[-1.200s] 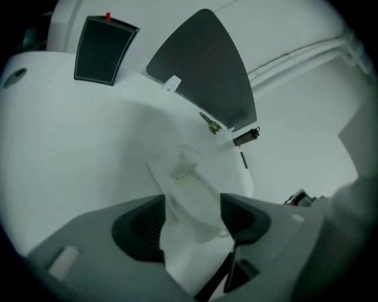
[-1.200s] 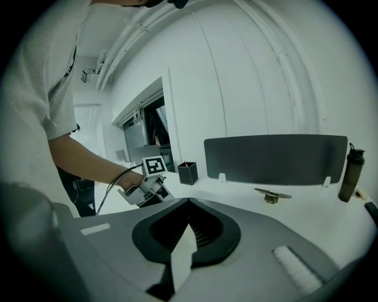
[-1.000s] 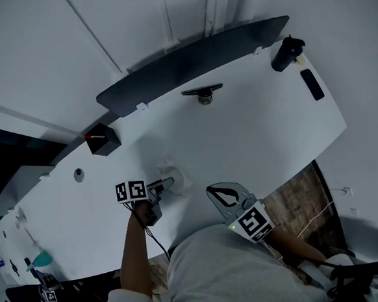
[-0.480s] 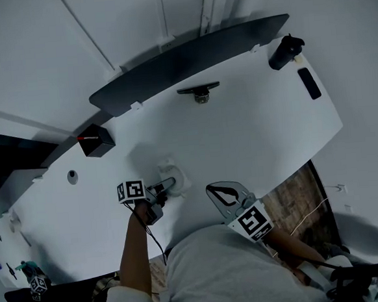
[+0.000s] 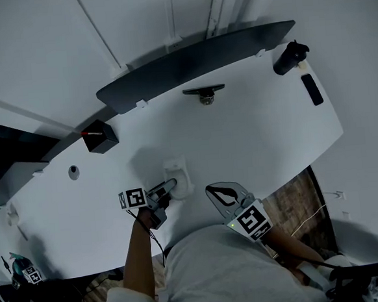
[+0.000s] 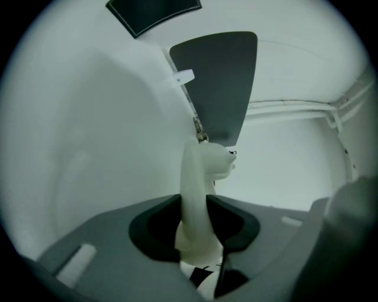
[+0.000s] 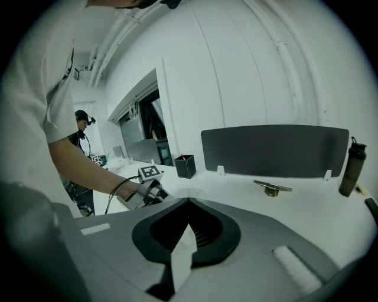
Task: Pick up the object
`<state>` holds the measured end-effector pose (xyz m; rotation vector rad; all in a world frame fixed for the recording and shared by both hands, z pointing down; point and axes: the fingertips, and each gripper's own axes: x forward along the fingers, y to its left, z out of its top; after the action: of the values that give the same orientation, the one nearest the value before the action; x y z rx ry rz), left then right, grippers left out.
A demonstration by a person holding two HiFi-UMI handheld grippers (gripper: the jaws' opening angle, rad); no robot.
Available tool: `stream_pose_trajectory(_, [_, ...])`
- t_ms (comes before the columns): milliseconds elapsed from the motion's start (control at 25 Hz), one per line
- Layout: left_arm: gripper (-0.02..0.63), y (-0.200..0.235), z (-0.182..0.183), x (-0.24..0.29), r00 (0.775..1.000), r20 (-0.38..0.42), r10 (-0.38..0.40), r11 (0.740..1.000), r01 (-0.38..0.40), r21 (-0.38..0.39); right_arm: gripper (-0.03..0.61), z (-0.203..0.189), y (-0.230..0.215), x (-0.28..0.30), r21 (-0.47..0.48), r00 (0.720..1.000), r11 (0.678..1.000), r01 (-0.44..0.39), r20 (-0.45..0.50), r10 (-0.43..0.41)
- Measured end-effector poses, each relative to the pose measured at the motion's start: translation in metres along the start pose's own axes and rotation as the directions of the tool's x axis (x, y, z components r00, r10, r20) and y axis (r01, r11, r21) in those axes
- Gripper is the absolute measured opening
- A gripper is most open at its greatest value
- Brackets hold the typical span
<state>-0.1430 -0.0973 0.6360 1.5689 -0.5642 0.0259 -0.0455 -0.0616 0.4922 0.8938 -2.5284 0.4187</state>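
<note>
A small white soft figure (image 5: pixel 179 177) lies on the white table (image 5: pixel 259 135) near its front edge. My left gripper (image 5: pixel 169 188) reaches it from the near side. In the left gripper view the white figure (image 6: pixel 204 162) stands up between the two grey jaws, which are closing and touch it on both sides; my left gripper (image 6: pixel 198 231) is pinching its lower part. My right gripper (image 5: pixel 220 193) hovers over the front edge to the right, shut, with nothing in it (image 7: pixel 188 227). From the right gripper view, the left gripper (image 7: pixel 149 187) shows at left.
A dark curved divider panel (image 5: pixel 195 62) runs along the table's back edge. A black box (image 5: pixel 100 136) stands at the left, a small dark stand (image 5: pixel 204 92) at the back middle, a black bottle (image 5: pixel 289 56) and a flat dark bar (image 5: pixel 312 88) at the far right.
The left gripper's jaws have narrowed round the white figure. The right gripper has stayed where it was.
</note>
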Motion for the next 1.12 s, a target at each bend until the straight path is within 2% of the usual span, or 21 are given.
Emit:
stream_pose_trajectory(80, [0.132,-0.015,0.006,-0.008,0.998,0.055,-0.028,0.998,0.025,0.056,0.002,0.000,0.001,0.000,0.006,1.000,1.000,-0.009,0.001,0.009])
stream_pose_trajectory(160, [0.132,-0.035,0.014,-0.018,0.992,0.117,-0.048,0.989,0.031,0.146,0.002,-0.001,0.000,0.000,0.026,1.000,1.000,-0.015,-0.002,0.016])
stream_pose_trajectory(240, [0.132,-0.058,0.023,-0.030,0.983,0.178,-0.036,0.962,-0.014,0.273,0.002,0.000,-0.002,-0.001,0.053,1.000,0.998,-0.023,0.004,0.023])
stream_pose_trajectory(320, [0.132,-0.085,0.026,-0.040,0.974,0.224,-0.025,0.910,-0.071,0.408,0.002,0.005,-0.004,-0.001,0.087,0.999,0.995,-0.040,0.028,0.038])
stream_pose_trajectory(400, [0.132,-0.112,0.025,-0.047,0.966,0.258,-0.026,0.842,-0.118,0.527,0.002,0.012,-0.005,-0.001,0.118,0.997,0.991,-0.060,0.059,0.053])
stream_pose_trajectory(560, [0.132,-0.160,0.017,-0.061,0.945,0.320,-0.070,0.706,-0.180,0.685,0.006,0.036,-0.001,0.000,0.152,0.983,0.980,-0.131,0.150,0.108])
stream_pose_trajectory(640, [0.132,-0.182,0.009,-0.068,0.934,0.339,-0.116,0.640,-0.191,0.744,0.220,0.050,0.009,-0.001,0.170,0.963,0.960,-0.220,0.195,0.186])
stream_pose_trajectory(680, [0.132,-0.192,0.004,-0.072,0.930,0.341,-0.138,0.610,-0.192,0.769,0.259,0.057,0.015,-0.003,0.172,0.949,0.948,-0.269,0.217,0.230])
stream_pose_trajectory(720, [0.132,-0.200,0.000,-0.075,0.928,0.339,-0.158,0.584,-0.189,0.789,0.272,0.065,0.021,-0.005,0.167,0.933,0.934,-0.316,0.234,0.274])
stream_pose_trajectory(840, [0.132,-0.218,-0.014,-0.081,0.931,0.304,-0.201,0.538,-0.154,0.829,0.282,0.080,0.039,-0.011,0.122,0.880,0.888,-0.444,0.243,0.407])
stream_pose_trajectory(1000, [0.132,-0.227,-0.035,-0.081,0.952,0.219,-0.215,0.465,-0.097,0.880,0.274,0.084,0.058,-0.014,0.047,0.824,0.836,-0.547,0.205,0.528])
stream_pose_trajectory(1120, [0.132,-0.234,-0.042,-0.080,0.956,0.201,-0.215,0.426,-0.094,0.900,0.183,0.086,0.066,-0.017,-0.010,0.806,0.821,-0.571,0.187,0.562])
